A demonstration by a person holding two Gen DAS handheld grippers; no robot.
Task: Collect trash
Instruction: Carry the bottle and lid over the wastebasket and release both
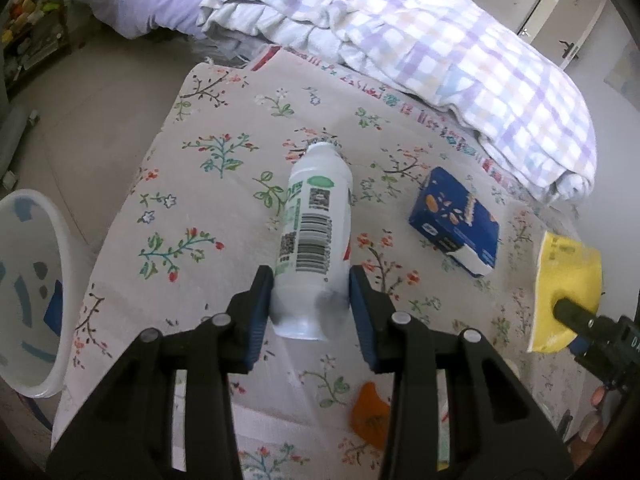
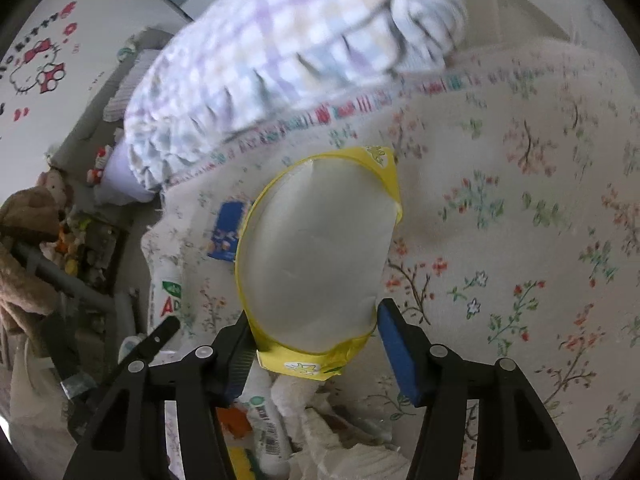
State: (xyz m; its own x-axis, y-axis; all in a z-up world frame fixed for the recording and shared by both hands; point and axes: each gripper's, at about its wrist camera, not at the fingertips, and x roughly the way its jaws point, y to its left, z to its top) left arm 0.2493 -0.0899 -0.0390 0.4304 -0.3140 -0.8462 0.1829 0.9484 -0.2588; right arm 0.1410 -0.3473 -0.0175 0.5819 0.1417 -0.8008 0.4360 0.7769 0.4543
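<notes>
Trash lies scattered on a bed [image 1: 224, 128] with a floral cover: a white bottle [image 1: 316, 216], a blue carton [image 1: 456, 220], a yellow packet [image 2: 316, 260], an orange scrap [image 1: 370, 414]. Left claw [image 1: 310, 304] is clamped on the bottle near its base, both blue pads against its sides; the bottle points away along the fingers, neck tilted up off the cover, so it reads as gripped, not just straddled. Low grip likely chosen because the base end lay nearest. Right claw [image 2: 316, 336] has the yellow packet between its jaws; the left pad presses the packet's edge, the right pad stands just beside it with a sliver of gap, so the hold looks one-sided, loose or only half closed. The packet is puffed and pale in the middle, soft, so it may slip or crumple. From the left view the same packet [image 1: 568, 280] hangs at the tip of the right claw, off to the right of the carton. White bin [image 1: 36, 280] sits on the floor at the bed's left edge, some scraps already inside; probable drop point, nearer the left hand. Plaid quilt [image 1: 400, 40] is bunched at the far side, clear of the work. Carton and orange scrap remain to collect. More crumpled paper and another bottle show below the right claw.
</notes>
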